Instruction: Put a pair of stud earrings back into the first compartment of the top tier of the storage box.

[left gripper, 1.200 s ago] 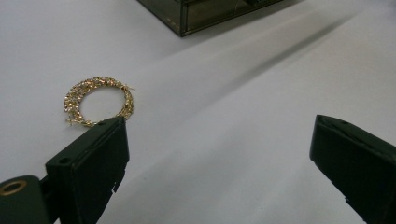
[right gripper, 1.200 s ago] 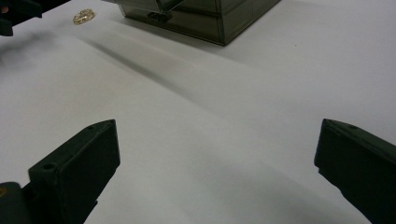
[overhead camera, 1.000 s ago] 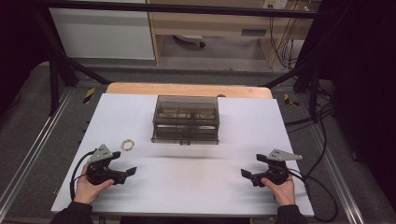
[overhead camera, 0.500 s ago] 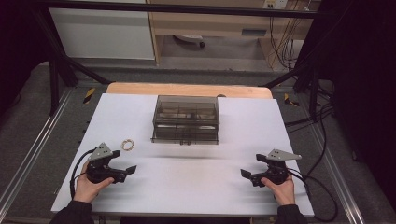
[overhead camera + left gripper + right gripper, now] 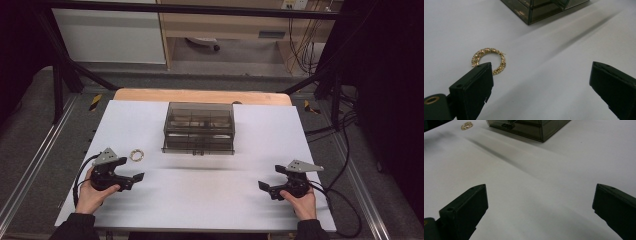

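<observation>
Holding one gripper in each hand, I have two of them low over the white table (image 5: 150, 125), both near my edge of it. My left gripper (image 5: 131, 177) sits at the left side with its two black jaws spread wide apart and nothing between them. My right gripper (image 5: 266, 187) sits at the right side, well apart from the left one, its jaws likewise spread wide over bare white surface. My left hand (image 5: 90, 196) and right hand (image 5: 299, 201) each wrap the body of their tool.

One gold ring of chain links (image 5: 489, 60) lies flat on the table just beyond my left gripper; in the left gripper view its near edge is hidden behind the tip of the left-hand jaw, and whether they touch I cannot tell.

One smoky transparent box (image 5: 199, 128) with inner compartments stands at the middle of the table, farther from me than the ring and apart from it. What is inside it I cannot make out
</observation>
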Available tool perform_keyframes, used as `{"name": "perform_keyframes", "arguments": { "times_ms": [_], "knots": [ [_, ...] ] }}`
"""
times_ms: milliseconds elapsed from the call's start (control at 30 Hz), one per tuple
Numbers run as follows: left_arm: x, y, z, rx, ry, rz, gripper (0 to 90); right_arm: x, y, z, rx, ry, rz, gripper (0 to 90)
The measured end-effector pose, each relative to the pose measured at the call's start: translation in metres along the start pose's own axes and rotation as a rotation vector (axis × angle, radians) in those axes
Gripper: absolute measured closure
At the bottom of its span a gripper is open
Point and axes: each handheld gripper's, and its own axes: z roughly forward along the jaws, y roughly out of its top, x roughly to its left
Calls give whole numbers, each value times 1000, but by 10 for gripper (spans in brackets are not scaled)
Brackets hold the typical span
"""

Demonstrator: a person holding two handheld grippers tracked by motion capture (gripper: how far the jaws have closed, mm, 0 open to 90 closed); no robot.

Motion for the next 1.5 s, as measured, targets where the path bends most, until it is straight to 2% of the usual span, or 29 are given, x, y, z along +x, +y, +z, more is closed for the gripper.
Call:
{"name": "perform_keyframes", "arguments": {
  "times_ms": [300,633,900,967,1000,1300,1500],
  "knots": [
    [9,18,4,19,25,-1,52,0,0,-1,2,-8,-1,6],
    [22,28,17,58,121,-7,95,-1,-1,0,3,-13,-5,6],
    [36,25,32,86,174,-25,193,-1,-1,0,4,-13,-3,6],
    [38,24,34,83,185,-26,233,-1,-1,0,5,-13,-4,6],
    [39,24,34,80,191,-23,281,-1,-1,0,4,-14,-4,6],
    [50,21,42,69,232,-39,441,-1,-1,0,5,-14,-3,6],
    [55,17,48,94,248,-46,516,-2,-1,-1,5,-14,-1,7]
  ]
}}
